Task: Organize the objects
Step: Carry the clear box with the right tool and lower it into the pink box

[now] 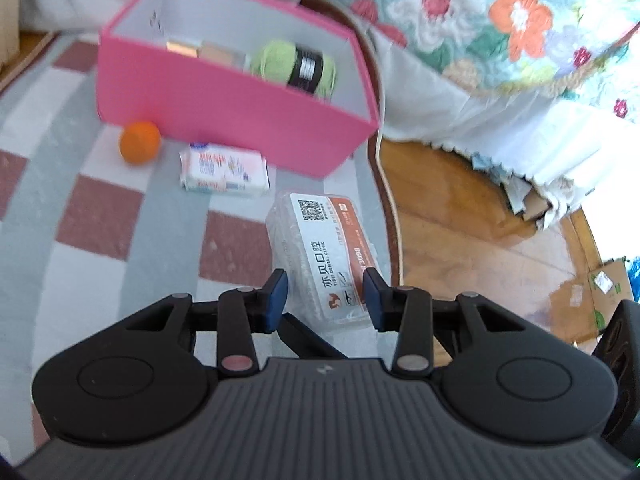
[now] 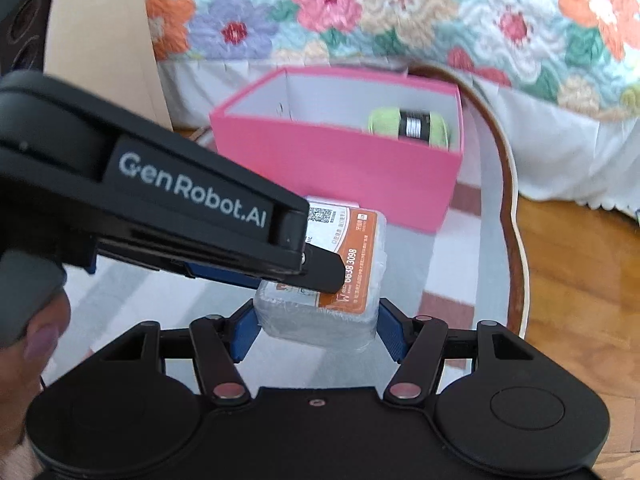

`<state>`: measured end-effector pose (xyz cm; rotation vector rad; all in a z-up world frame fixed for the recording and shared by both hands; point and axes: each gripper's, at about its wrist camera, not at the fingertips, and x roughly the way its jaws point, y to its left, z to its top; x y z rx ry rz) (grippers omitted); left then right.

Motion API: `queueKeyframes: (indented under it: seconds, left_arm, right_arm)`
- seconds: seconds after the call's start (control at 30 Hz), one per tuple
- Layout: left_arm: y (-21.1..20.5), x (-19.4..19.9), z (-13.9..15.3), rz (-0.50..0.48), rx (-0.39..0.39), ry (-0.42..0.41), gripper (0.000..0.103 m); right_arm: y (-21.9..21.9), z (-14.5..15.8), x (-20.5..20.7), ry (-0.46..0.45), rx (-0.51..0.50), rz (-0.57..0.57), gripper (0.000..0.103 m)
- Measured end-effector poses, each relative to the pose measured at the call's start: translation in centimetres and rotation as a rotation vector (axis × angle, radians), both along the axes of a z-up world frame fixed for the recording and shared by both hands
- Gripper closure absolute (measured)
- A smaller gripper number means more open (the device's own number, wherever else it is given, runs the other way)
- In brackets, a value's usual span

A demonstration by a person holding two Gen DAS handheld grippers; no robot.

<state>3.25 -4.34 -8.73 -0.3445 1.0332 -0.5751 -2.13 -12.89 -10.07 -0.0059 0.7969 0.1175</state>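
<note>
A clear plastic box with a white and orange dental-clinic label [image 2: 352, 264] sits between the blue pads of my right gripper [image 2: 318, 334]. The pads press on the two sides of its near end, and it looks raised a little off the rug. My left gripper [image 1: 326, 300] reaches in from the left. Its fingertips are over the top of the plastic box [image 1: 320, 236], a narrow gap apart, and the box's edges run behind the pads. One of its fingers [image 2: 326, 276] covers part of the label. Beyond stands a pink storage box [image 1: 224, 120] [image 2: 320, 168] holding green yarn [image 1: 276, 60] [image 2: 384, 120].
An orange [image 1: 140, 142] and a white packet [image 1: 224, 172] lie on the checked rug [image 1: 60, 220] in front of the pink box. Small cartons [image 1: 200, 50] sit inside it. To the right are wood floor [image 1: 460, 220] and a flower-quilted bed [image 1: 520, 20]. A cardboard panel [image 2: 100, 40] stands at the left.
</note>
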Motion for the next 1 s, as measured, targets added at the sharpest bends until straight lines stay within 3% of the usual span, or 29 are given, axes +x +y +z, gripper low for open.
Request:
queueKeyframes:
  seconds: [0.3, 0.53, 1.0]
  left_arm:
    - [1.9, -0.5, 5.4, 0.046, -0.018, -0.095, 0.064]
    - [2.8, -0.6, 9.6, 0.046, 0.021, -0.167, 0.064]
    - [2.2, 4.1, 12.0, 0.046, 0.023, -0.241, 0.064]
  right_arm:
    - [2.3, 4.4, -0.3, -0.106, -0.050, 0.045, 0.036]
    - [3.2, 8.1, 0.0, -0.176, -0.040, 0.070, 0.036]
    - [3.0, 10.8, 5.1, -0.225, -0.072, 0.097, 0.037]
